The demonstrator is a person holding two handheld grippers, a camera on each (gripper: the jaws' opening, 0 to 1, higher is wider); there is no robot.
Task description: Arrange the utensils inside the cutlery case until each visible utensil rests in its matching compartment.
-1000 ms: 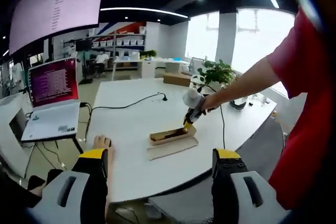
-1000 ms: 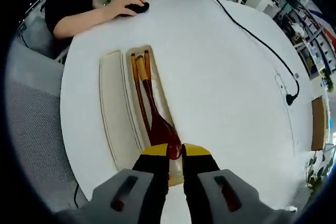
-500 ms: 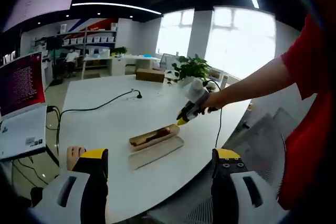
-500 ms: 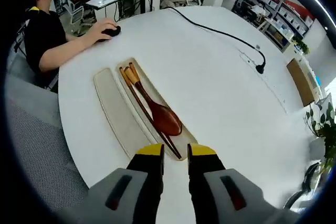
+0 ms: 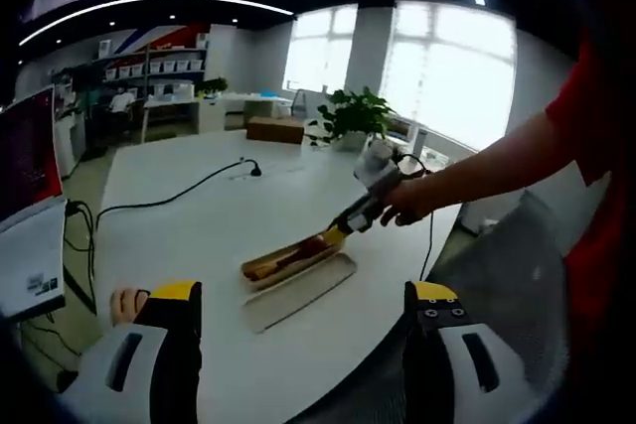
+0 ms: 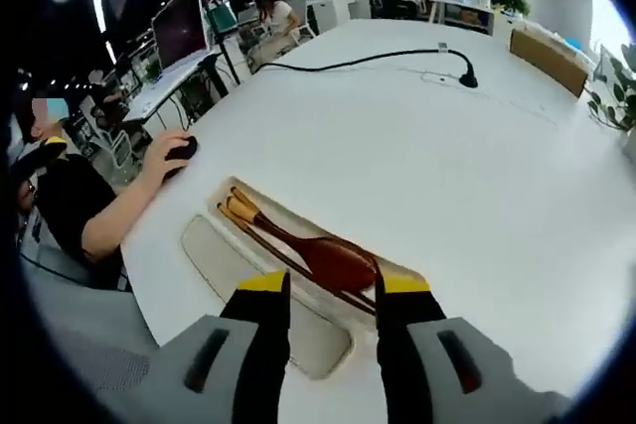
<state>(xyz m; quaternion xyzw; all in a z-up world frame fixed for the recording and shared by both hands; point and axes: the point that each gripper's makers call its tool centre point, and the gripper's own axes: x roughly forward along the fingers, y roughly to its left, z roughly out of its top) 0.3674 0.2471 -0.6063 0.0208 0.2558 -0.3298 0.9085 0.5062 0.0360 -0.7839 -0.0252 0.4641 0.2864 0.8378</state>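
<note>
The open cutlery case (image 6: 217,208) lies on the white table (image 6: 417,166), holding a dark wooden spoon (image 6: 338,263) and a pair of chopsticks (image 6: 260,237) lengthwise. Its pale lid (image 6: 214,255) lies flat alongside. My right gripper (image 6: 333,285) hovers just above the case's near end, open, with the spoon's bowl showing between its jaws and nothing held. In the left gripper view the case (image 5: 290,255) and lid (image 5: 298,292) sit mid-table, and the right gripper (image 5: 332,235) points at the case's right end. My left gripper (image 5: 303,290) hangs back from the table edge, open and holding nothing.
A black cable with a plug (image 6: 465,77) runs across the far table. A seated person's hand rests on a mouse (image 6: 182,150) at the table's left edge. A cardboard box (image 6: 545,62) and a plant (image 5: 348,116) stand at the far side; a laptop (image 5: 25,245) sits left.
My right gripper has lifted and tilted back from the spoon's bowl, and its jaws have spread wider. The left gripper view has swung right, so the laptop slid toward the edge.
</note>
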